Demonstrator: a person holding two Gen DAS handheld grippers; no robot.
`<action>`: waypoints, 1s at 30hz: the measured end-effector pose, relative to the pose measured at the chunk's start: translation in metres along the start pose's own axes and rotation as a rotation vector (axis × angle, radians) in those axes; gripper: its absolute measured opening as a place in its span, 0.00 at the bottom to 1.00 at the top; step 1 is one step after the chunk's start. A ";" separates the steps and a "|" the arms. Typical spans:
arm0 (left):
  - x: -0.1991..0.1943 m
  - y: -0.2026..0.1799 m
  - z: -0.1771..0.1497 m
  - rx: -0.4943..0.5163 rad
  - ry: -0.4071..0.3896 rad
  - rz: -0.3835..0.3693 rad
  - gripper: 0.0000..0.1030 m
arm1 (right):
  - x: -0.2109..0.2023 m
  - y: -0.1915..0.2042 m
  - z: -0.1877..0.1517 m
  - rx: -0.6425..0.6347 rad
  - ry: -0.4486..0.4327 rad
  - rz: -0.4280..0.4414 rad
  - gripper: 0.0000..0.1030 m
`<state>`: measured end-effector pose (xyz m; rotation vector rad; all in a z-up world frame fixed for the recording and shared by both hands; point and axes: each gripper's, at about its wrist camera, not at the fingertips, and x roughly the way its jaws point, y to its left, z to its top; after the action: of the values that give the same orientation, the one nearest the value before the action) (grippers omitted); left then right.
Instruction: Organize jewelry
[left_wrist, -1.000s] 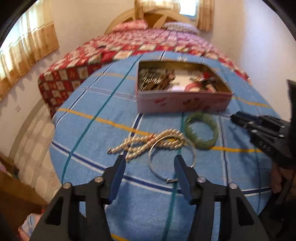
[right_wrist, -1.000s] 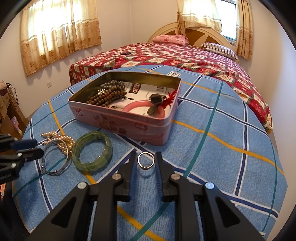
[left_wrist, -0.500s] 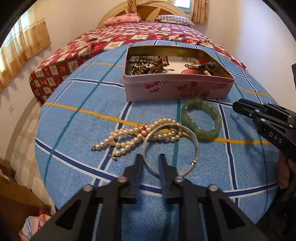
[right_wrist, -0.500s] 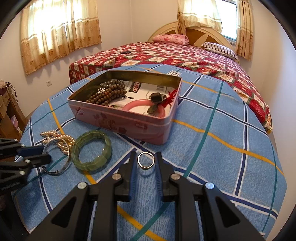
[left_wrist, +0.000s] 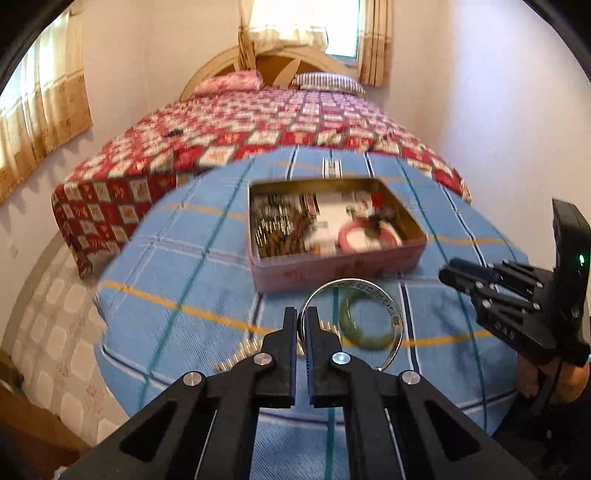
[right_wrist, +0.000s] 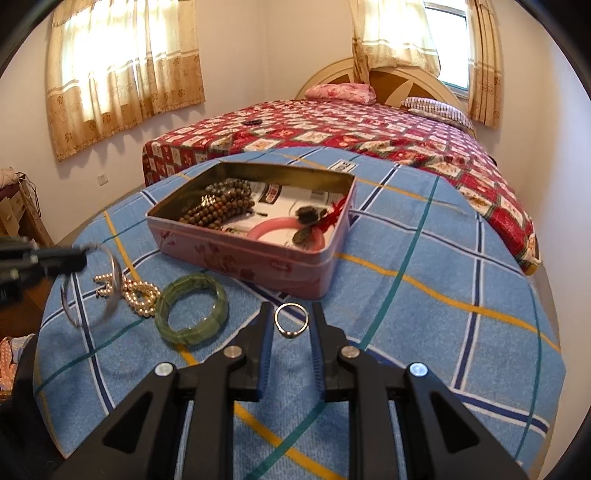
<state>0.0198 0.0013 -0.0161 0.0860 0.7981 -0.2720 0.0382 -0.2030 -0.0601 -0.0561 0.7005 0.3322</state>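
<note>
Plainly, the silver bangle (left_wrist: 354, 317) is sitting pinched by its rim in the left gripper (left_wrist: 301, 325), whose jaws are closing down to almost nothing on the thin metal. From the right wrist view the bangle (right_wrist: 92, 288) is hanging blurred and tilted off the blue checked cloth, just above the pearl necklace (right_wrist: 129, 291). Engraved marks are showing along its band, too blurred to read.

Next to the pearls, the green jade-coloured bracelet (right_wrist: 190, 314) is lying flat on the cloth. A small silver ring (right_wrist: 291, 319) is sitting between the fingers of the right gripper (right_wrist: 291, 325); the jaws are standing narrowly apart on either side of it, and whether the pads are pressing on it cannot be told. Seen from the left wrist, the right gripper's body (left_wrist: 513, 299) is carrying faint raised letters, too blurred to read, and a green light is glowing on it.

Behind the loose pieces, the pink tin (right_wrist: 258, 258) is standing open on the bench (right_wrist: 443, 295), holding brown bead strings (right_wrist: 221, 206), a pink bangle (right_wrist: 284, 229), a red tassel piece and printed paper whose text is illegible. Beyond, a bed (right_wrist: 369, 125) with a red patchwork cover is filling the room under curtained windows.
</note>
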 end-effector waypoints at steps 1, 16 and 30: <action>0.000 0.002 0.007 0.005 -0.008 0.002 0.03 | -0.002 -0.001 0.003 0.001 -0.008 -0.001 0.21; 0.052 0.007 0.073 0.069 -0.044 0.063 0.03 | 0.019 0.001 0.071 -0.051 -0.069 -0.012 0.21; 0.089 0.007 0.080 0.093 -0.003 0.058 0.07 | 0.052 0.019 0.076 -0.117 -0.027 -0.030 0.21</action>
<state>0.1365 -0.0253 -0.0249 0.1957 0.7790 -0.2544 0.1163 -0.1581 -0.0342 -0.1725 0.6528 0.3440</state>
